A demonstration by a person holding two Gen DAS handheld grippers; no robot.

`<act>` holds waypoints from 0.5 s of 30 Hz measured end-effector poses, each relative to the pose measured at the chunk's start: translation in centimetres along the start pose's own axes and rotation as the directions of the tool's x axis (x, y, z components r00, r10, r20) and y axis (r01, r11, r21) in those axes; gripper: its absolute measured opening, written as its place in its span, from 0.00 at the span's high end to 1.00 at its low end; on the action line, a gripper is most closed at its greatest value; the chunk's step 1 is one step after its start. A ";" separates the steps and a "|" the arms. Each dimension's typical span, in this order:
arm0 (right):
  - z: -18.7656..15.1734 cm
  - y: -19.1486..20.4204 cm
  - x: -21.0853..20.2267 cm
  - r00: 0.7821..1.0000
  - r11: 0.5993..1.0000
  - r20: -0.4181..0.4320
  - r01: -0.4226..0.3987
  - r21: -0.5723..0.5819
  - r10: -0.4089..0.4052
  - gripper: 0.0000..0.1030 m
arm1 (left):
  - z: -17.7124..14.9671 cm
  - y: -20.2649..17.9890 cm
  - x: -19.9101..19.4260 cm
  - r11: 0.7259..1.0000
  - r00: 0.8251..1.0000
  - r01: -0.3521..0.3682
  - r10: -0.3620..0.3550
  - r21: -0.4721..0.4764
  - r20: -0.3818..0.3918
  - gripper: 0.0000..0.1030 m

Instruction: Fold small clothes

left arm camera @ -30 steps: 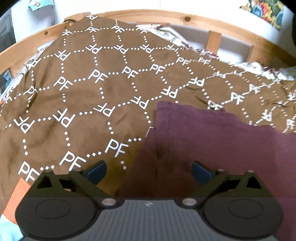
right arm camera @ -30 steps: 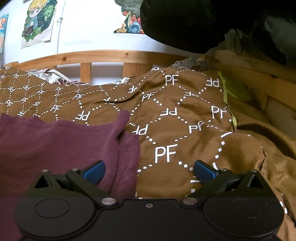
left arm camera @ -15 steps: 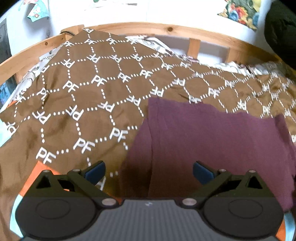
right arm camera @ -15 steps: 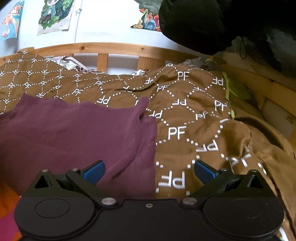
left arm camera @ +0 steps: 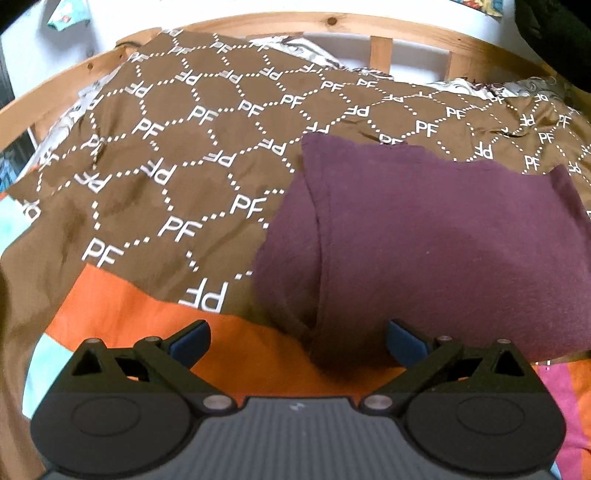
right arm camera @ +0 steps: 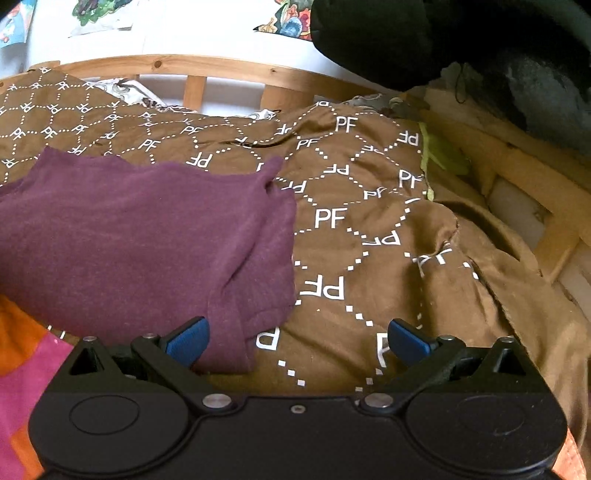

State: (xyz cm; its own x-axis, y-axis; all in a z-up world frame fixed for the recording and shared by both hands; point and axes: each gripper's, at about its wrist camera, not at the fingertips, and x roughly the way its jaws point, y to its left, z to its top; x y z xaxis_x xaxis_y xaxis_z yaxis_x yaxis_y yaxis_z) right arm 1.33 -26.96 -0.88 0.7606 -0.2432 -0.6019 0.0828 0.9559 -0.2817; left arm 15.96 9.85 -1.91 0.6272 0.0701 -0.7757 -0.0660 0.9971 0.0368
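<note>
Purple garment [left arm camera: 443,236] lies on the bed, on top of the brown PF-print cover [left arm camera: 177,155], near the front edge of the bed where an orange sheet [left arm camera: 122,314] shows. Looks partly folded already: the left side carries a doubled-over flap with a long vertical crease, the right side has a sleeve-like piece tucked in [right arm camera: 258,266]. Outline is roughly rectangular, top edge a bit ragged. Judgement: side folds are in, the final fold (bottom up to top, or halving) is probably left; could also be near done, can't tell for sure.

Left hand-held gripper [left arm camera: 297,339] is released, jaws wide apart, nothing between them. The garment's lower left corner sits just ahead of it, between the blue fingertips [left arm camera: 188,339] in the view, not touching as far as visible.

Right hand-held gripper [right arm camera: 297,339] is also released, jaws spread, empty. The garment's lower right corner lies just in front of its left finger, maybe brushing it; the rest of that gap shows only brown cover.

Wooden bed rail [left arm camera: 332,26] runs along the far edge of the bed, well apart from the garment. Dark bundle [right arm camera: 424,40] hangs at the far right corner.
</note>
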 end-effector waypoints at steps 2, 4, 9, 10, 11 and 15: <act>0.1 0.2 -0.4 0.999 1.000 0.029 0.015 0.000 -0.015 0.01 | 0.0 0.5 0.1 1.000 1.000 0.000 0.000 -0.010 -0.014 0.01; 0.3 0.2 -1.2 0.995 1.000 0.096 0.019 0.010 -0.019 0.01 | -0.1 1.1 0.0 1.000 1.000 0.001 -0.001 -0.017 -0.020 0.01; 2.1 0.8 -2.0 0.976 1.000 0.218 -0.004 0.013 0.001 0.01 | -0.2 2.0 0.0 1.000 1.000 -0.009 0.009 -0.022 -0.029 0.01; 2.6 1.2 -1.9 0.974 1.000 0.225 -0.017 0.008 0.015 0.01 | -0.2 2.1 0.0 1.000 0.999 -0.013 0.012 -0.022 -0.030 0.01; 3.0 1.5 -1.9 0.973 1.000 0.230 -0.029 0.004 0.027 0.01 | -0.2 2.2 0.0 1.000 0.999 -0.015 0.014 -0.022 -0.032 0.01; 4.2 3.6 -1.5 0.967 0.995 0.237 -0.095 -0.016 0.096 0.01 | -0.2 2.9 0.0 0.999 0.999 -0.022 0.021 -0.026 -0.034 0.01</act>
State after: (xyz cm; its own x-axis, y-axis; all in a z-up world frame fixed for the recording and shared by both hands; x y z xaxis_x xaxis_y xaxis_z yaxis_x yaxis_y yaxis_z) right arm 3.18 -22.48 2.16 0.8959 -0.1046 -0.4317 -0.0001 0.9719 -0.2356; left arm 15.61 12.71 -1.99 0.5987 0.0896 -0.7959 -0.0998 0.9943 0.0369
